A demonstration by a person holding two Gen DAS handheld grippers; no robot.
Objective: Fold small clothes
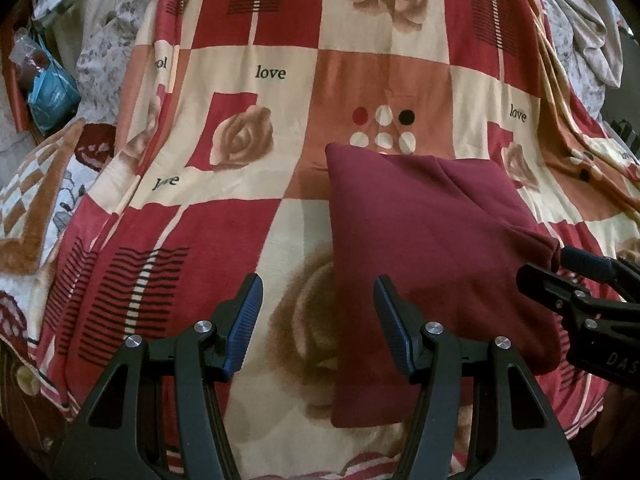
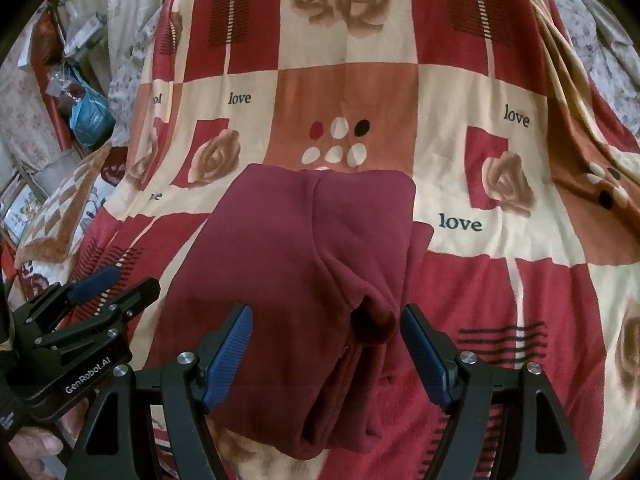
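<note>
On the patterned blanket (image 1: 280, 152) the folded maroon garment (image 1: 420, 260) is lying flat, with both grippers hovering over it, fingers apart and gripping nothing. Its bunched cuff (image 2: 374, 320) is sitting between the right gripper (image 2: 326, 354) pads, so a shallow pinch risks dragging the fold open, while the left gripper (image 1: 318, 326) is straddling only an edge.

Maroon garment (image 2: 288, 264) hides part of the blanket (image 2: 500, 288).

- The left wrist view looks steeply down, close over the blanket (image 1: 280, 200), garment (image 1: 432, 240) at right.
- The right wrist view faces likewise, garment (image 2: 288, 248) centred.
- Both share the garment and blanket.
</note>
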